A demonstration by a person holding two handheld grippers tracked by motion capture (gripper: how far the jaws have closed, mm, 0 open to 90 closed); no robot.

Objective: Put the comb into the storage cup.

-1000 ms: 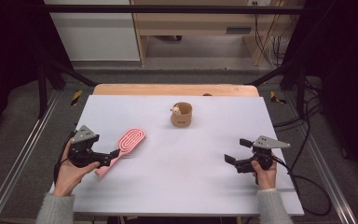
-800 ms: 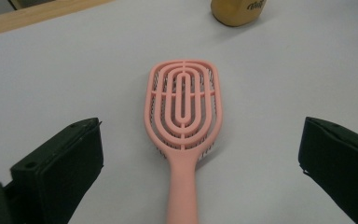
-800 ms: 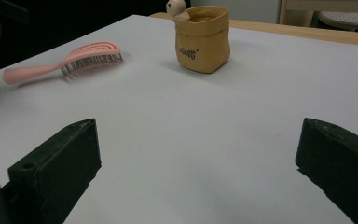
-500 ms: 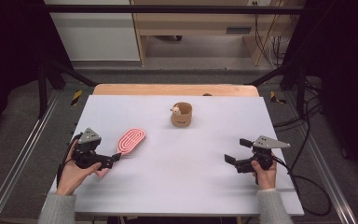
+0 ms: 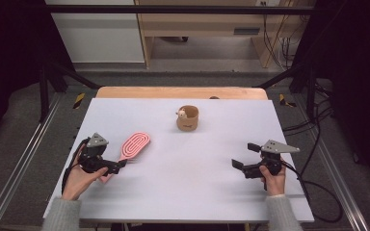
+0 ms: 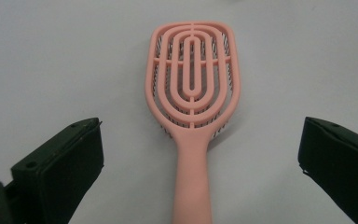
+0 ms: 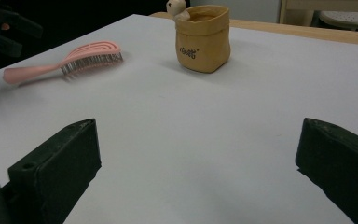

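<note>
Pink plastic vented hairbrush point(image 6: 192, 98) lying flat on the white table point(image 5: 188, 192), bristles down, handle pointing back toward the left gripper point(image 5: 118, 166) and running straight up the middle between its jaws. Jaws spread wide, one each side of that handle, clamped on nothing yet. In the high view, jaw tips right at the handle's end, touching or just short of it, hard to call.

Risks from here, as a judgement: slim, smooth, rounded handle, so a closure landing too near the very end could pinch it out like a pip and send the brush skidding forward. Coming in too low could scrape the tabletop and nudge the brush off line before the jaws meet. Head-heavy shape too; gripped far back on the handle, likely to droop or twist once lifted.

Beyond the brush's head and off to its right, small tan pouch-shaped cup point(image 5: 188, 118) with a little pale figure at its rim, well apart, no danger of a knock for now. Right gripper point(image 5: 238, 165) far across the table from the brush, resting low, jaws also wide apart and empty.
</note>
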